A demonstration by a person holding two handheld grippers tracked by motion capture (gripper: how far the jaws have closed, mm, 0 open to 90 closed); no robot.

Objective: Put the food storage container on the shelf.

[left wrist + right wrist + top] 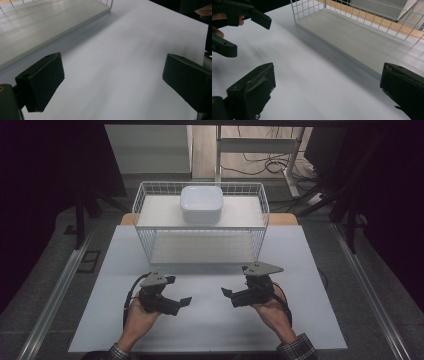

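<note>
Low, left tongs (181, 303) (gaping), right tongs (230, 295) facing inward

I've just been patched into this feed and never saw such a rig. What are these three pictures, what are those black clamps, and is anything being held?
No robot here: a person holds a black two-jaw left gripper and right gripper, one in each hand. The high view looks down on the white table from above. The other two come from cameras riding on each gripper, looking along its own jaws. On the table stands a white wire two-level rack, with a white rounded-square container on its upper shelf. Both grippers are open and hold nothing.
</note>
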